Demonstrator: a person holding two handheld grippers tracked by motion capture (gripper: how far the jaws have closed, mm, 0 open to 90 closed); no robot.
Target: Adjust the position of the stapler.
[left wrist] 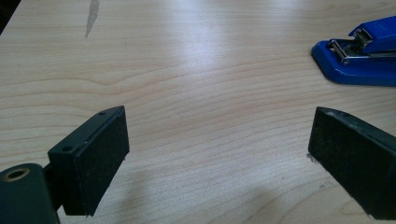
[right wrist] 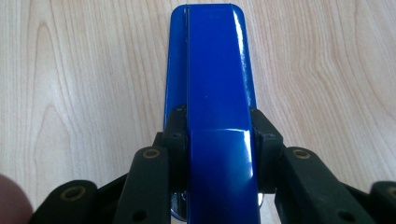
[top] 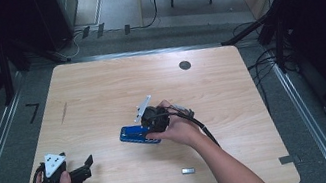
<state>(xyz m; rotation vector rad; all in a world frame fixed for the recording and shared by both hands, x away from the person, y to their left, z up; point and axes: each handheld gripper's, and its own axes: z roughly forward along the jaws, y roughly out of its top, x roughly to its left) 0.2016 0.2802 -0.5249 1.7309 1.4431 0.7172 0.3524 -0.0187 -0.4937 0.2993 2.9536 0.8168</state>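
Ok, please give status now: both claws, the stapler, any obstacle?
Left claw open, empty. Right claw shut on blue stapler, resting on table. Small metal piece lies apart.

Glossy blue stapler [right wrist: 219,93]; matt light wood-grain table [top: 99,87]; rough black pads [left wrist: 105,158].

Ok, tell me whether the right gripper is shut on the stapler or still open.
Shut on it. In the right gripper view the right gripper has a jaw pressed against each side of the blue stapler.

Stapler [right wrist: 217,93] rear hidden between right tool's [right wrist: 219,135] jaws.
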